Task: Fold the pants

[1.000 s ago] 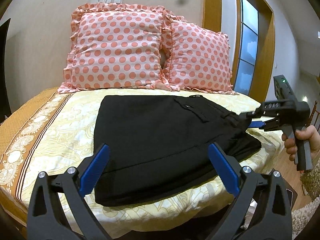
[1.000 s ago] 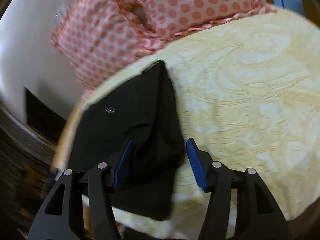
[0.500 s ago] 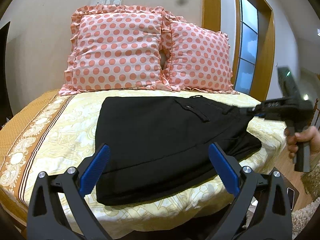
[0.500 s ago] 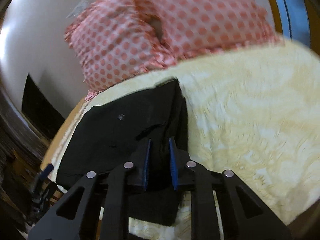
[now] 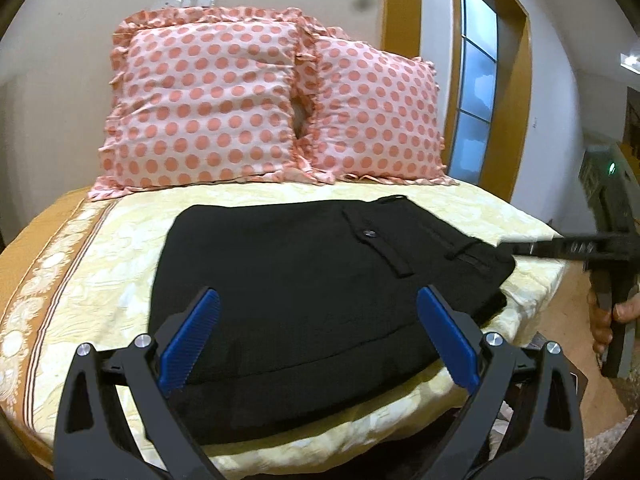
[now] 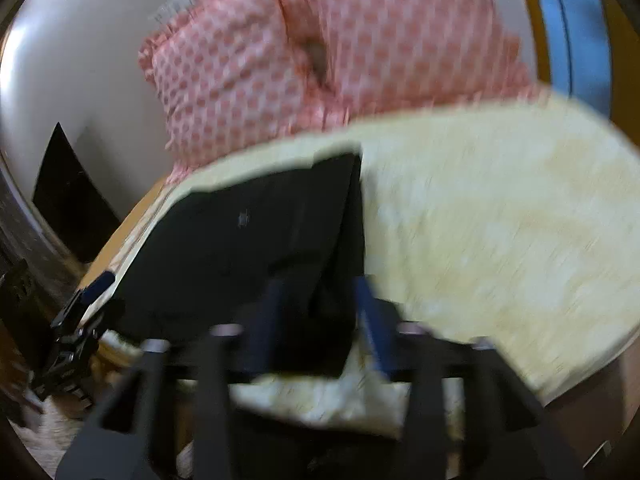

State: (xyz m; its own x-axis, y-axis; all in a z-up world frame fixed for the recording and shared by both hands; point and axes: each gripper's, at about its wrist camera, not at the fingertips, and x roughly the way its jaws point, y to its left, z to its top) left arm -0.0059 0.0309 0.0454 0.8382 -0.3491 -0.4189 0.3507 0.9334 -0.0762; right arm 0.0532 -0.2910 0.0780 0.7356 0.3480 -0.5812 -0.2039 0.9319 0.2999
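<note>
We see the black pants (image 5: 320, 292) lying folded flat on the yellow bed (image 5: 100, 280), with two spotty pink pillows (image 5: 208, 100) behind them by the wall. Our left claw (image 5: 316, 336) is wide and empty above the near edge. Our right claw (image 6: 320, 320) is opening over the pants' corner, with cloth between its jaws but not pinched.

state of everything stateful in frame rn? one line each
pants: folded, lying flat on the bed, waist corner at the right edge.
left gripper: open, empty, above the pants' near edge.
right gripper: jaws opening, pants corner between them, image blurred.
pillows: two, upright against the wall.
bed: yellow cover on.
</note>
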